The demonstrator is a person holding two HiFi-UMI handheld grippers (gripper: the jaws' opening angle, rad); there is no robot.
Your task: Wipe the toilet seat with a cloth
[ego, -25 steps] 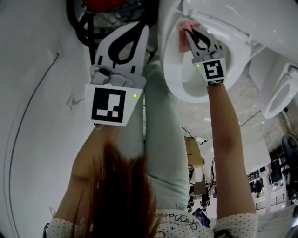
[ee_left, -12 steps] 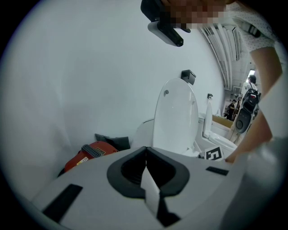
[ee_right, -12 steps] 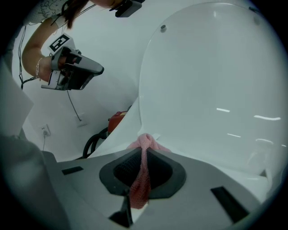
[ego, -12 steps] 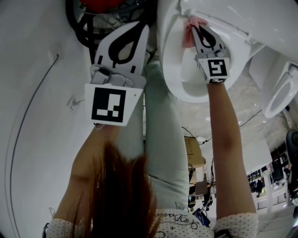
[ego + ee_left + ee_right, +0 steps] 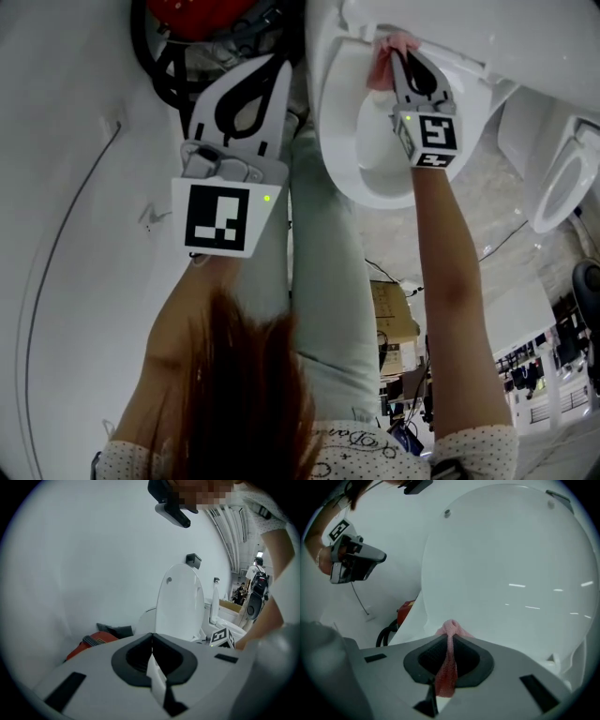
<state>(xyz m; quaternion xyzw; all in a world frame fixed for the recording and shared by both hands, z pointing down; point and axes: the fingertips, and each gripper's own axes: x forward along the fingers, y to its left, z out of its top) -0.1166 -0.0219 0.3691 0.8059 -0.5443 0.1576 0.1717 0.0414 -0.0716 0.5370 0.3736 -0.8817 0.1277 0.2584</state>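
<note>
The toilet (image 5: 469, 103) has its lid (image 5: 511, 573) raised upright above the seat (image 5: 339, 131). A red object (image 5: 197, 14) lies just beside the toilet, on the left gripper's side. The left gripper (image 5: 281, 64) hangs beside the toilet, off its rim, with its jaws pressed together on nothing. The right gripper (image 5: 397, 58) is at the rear of the seat, jaws pinching a pink cloth (image 5: 449, 632). The cloth's bunched end sits by the foot of the lid.
</note>
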